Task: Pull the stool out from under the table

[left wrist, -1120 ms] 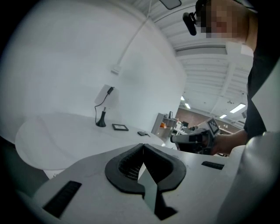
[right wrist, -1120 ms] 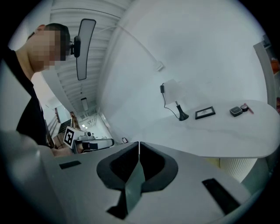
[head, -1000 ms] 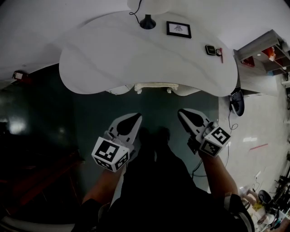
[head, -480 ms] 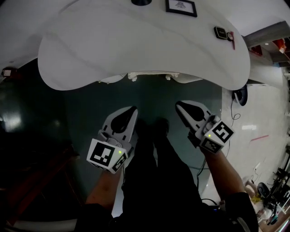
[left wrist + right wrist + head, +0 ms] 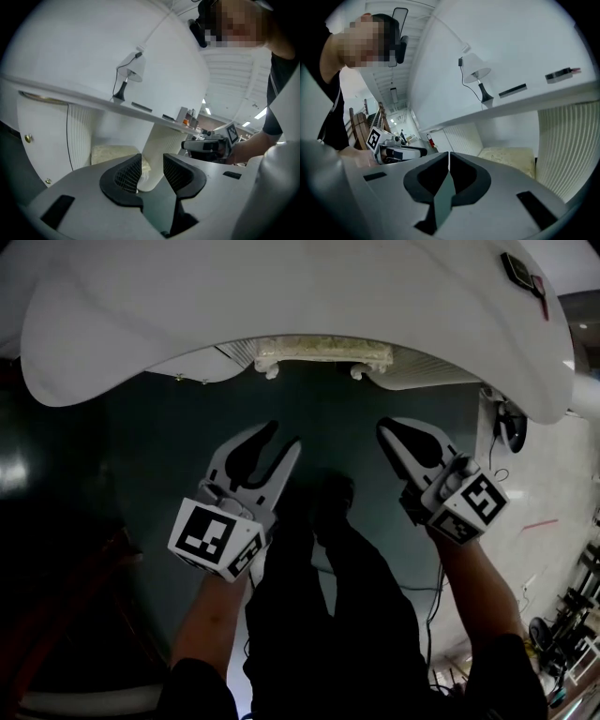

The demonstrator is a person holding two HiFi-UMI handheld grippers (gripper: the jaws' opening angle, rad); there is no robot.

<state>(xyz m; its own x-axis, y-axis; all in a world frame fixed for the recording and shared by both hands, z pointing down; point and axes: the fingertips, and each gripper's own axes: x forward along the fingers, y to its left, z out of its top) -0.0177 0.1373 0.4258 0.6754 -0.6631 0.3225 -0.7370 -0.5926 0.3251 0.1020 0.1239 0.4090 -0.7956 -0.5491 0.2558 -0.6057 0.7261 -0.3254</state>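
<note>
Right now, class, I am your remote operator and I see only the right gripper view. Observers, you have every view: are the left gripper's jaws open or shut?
Observer: Open. The left gripper view shows the left gripper with its jaws apart. They have just been opening, and nothing is between them.
Operator: Does either gripper touch the stool yet?
Observer: No. In the head view, the left gripper and the right gripper hang over the dark floor, short of the stool. Only the stool's cream front edge shows under the rim of the table.
</note>
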